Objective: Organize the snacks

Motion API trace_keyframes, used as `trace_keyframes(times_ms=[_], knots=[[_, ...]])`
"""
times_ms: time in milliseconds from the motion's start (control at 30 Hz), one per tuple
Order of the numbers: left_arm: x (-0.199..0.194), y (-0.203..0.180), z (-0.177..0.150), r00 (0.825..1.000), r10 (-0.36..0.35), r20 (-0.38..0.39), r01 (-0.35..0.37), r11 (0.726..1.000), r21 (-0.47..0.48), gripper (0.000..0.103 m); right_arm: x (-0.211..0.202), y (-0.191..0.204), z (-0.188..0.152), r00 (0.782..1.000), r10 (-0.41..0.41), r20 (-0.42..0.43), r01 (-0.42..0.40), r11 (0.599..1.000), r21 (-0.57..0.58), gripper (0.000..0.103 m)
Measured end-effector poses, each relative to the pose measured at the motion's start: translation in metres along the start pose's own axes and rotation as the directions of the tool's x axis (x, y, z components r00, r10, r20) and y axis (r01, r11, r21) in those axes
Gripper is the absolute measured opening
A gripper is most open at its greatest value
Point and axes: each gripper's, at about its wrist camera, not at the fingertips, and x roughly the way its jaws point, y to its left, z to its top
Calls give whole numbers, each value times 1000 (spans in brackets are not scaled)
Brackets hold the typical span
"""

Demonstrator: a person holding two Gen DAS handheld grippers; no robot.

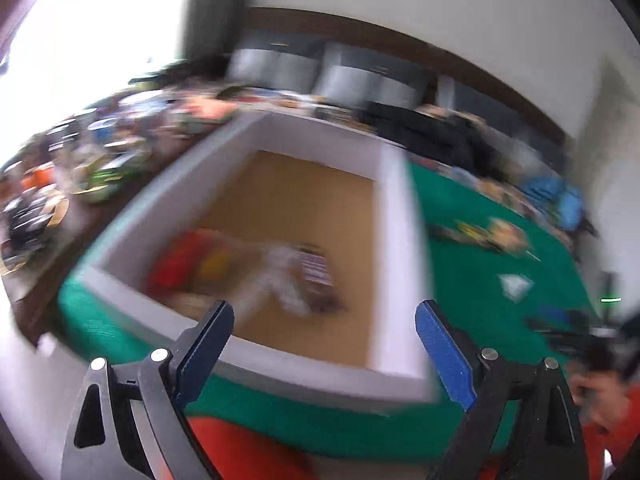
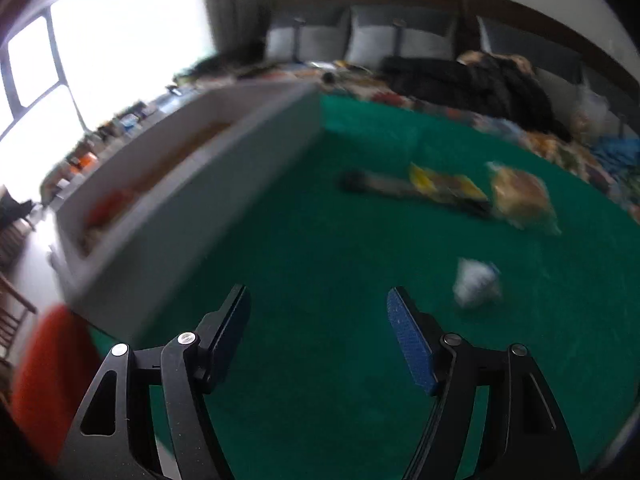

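My right tool (image 2: pixel 318 336), jaws wide and empty, is nearest the small white packet (image 2: pixel 476 284) lying ahead-right on the green tabletop (image 2: pixel 320 240), while my empty, spread left tool (image 1: pixel 324 338) hangs over the box (image 1: pixel 396 248).

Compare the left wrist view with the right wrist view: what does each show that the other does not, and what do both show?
Only the left wrist view looks down into the white box, showing its brown floor and the blurred snacks there, a red packet among them, and the open, empty left claw.

Only the right wrist view shows the open, empty right claw over bare cloth and the box's outer side wall.

Both show the green cloth, the box, and three snacks outside it: a yellow packet, a bread-like bag and a small white packet.
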Motion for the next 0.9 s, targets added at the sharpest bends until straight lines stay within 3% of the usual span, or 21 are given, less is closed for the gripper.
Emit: trace_keyframes(times_ms=[100,200,300,433,567,700,800,900], knots=[[9,-68,-16,989,-136,-52,142,981,135,93,7,-71,-60,987,-148,-67,154,983,95,74],[34,-135,-31,959,-246,-141,273,935,225,101,-5,-118,-86,970,-237,-55,244,953,182,74],[82,-183,-49,936,-267,-230,325,906,270,101,-2,-142,-91,958,-281,-58,287,938,192,74],[161,-205,-61,943,-145,-299,240,920,311,100,13,-149,-98,957,-284,-63,290,940,182,74],[205,-200,-50,954,-87,-285,164,951,260,100,6,-153,-100,963,-267,-48,271,937,222,78],[240,-189,-38,966,-16,-259,86,962,260,100,3,-157,-104,967,-248,-54,253,933,255,84],[255,-190,-36,976,51,-209,18,949,315,101,3,-157,-105,965,-257,-59,263,929,259,86],[254,-189,-37,979,62,-196,5,947,322,103,2,-156,-106,964,-258,-59,265,929,259,86]])
